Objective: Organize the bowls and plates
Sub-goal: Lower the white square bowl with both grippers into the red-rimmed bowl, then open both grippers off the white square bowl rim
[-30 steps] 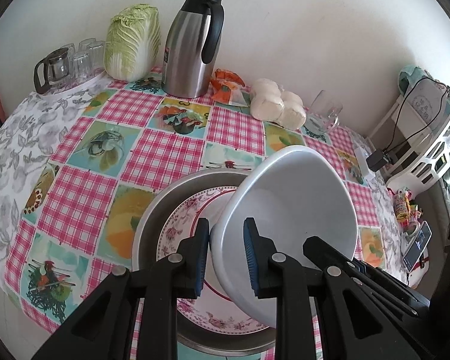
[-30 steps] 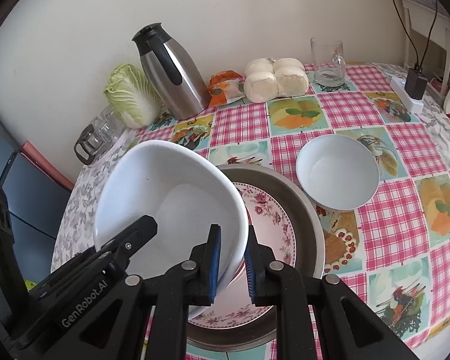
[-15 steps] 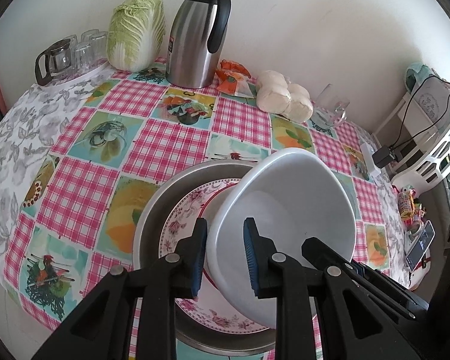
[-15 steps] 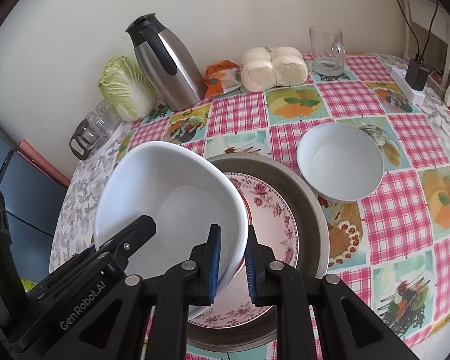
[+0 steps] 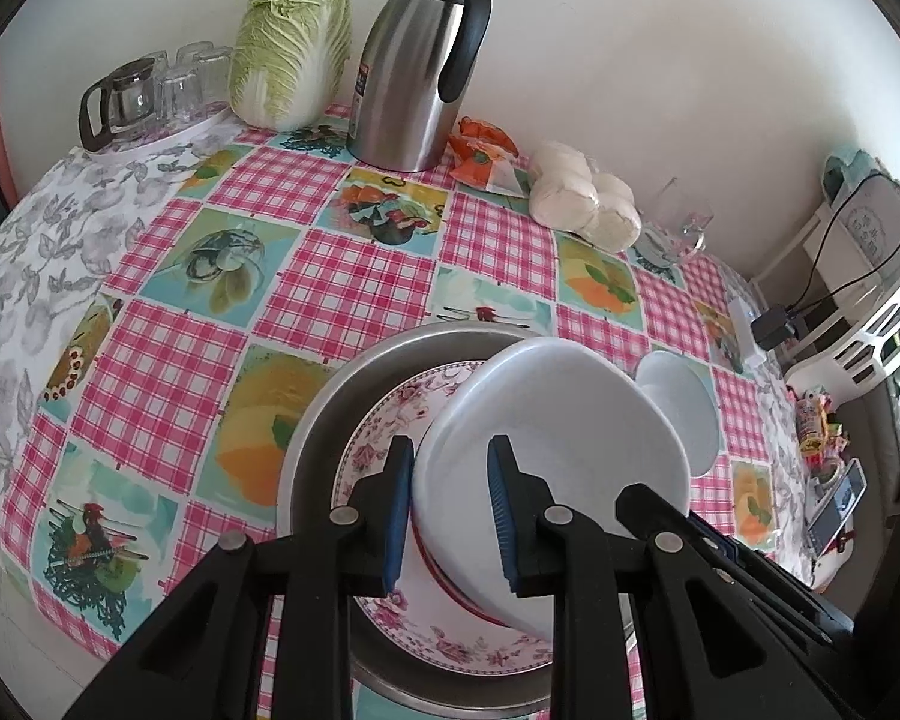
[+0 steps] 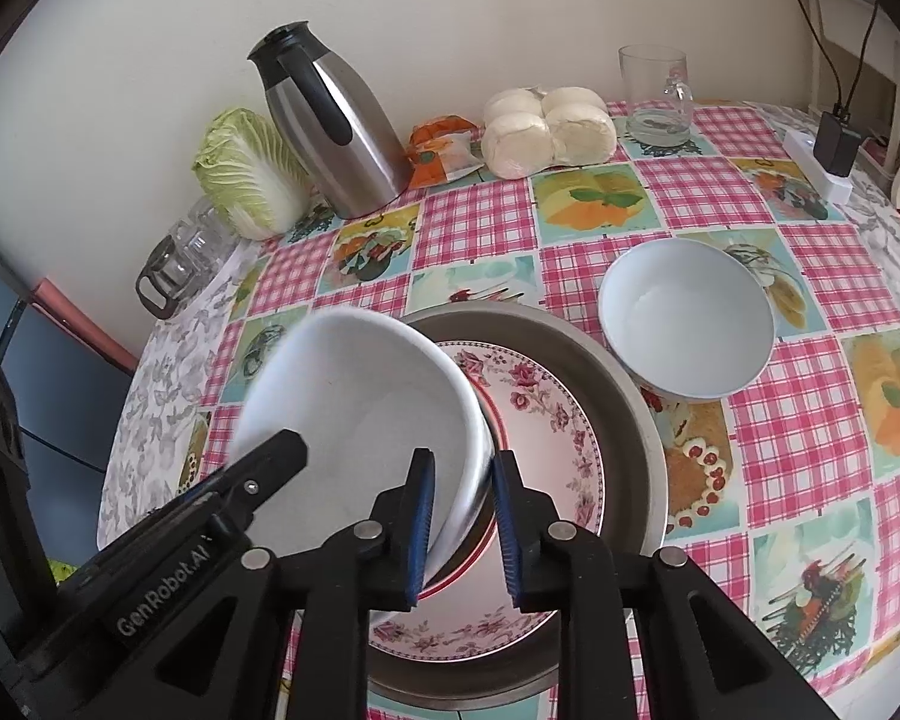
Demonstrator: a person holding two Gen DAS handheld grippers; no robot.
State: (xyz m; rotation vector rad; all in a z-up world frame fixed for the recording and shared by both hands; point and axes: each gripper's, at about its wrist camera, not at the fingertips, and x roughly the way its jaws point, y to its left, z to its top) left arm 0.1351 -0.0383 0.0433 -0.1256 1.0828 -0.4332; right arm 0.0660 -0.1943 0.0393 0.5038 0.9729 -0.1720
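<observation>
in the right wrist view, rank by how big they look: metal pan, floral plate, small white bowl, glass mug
1. metal pan, widest
2. floral plate, lying inside the pan
3. small white bowl
4. glass mug, smallest, though it stands farthest from the camera, so its look understates it

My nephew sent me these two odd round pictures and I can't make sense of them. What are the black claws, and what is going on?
The claws are two hand-held grippers, each with a camera looking along its fingers; one picture comes from each. Both straddle the rim of a tilted large white bowl over a flowered plate in a metal pan. The left gripper has one pad outside the rim and one inside it. The right gripper is opening, the rim between its pads. A small white bowl, a steel jug, a cabbage, buns and a glass mug stand on the checked tablecloth.
</observation>
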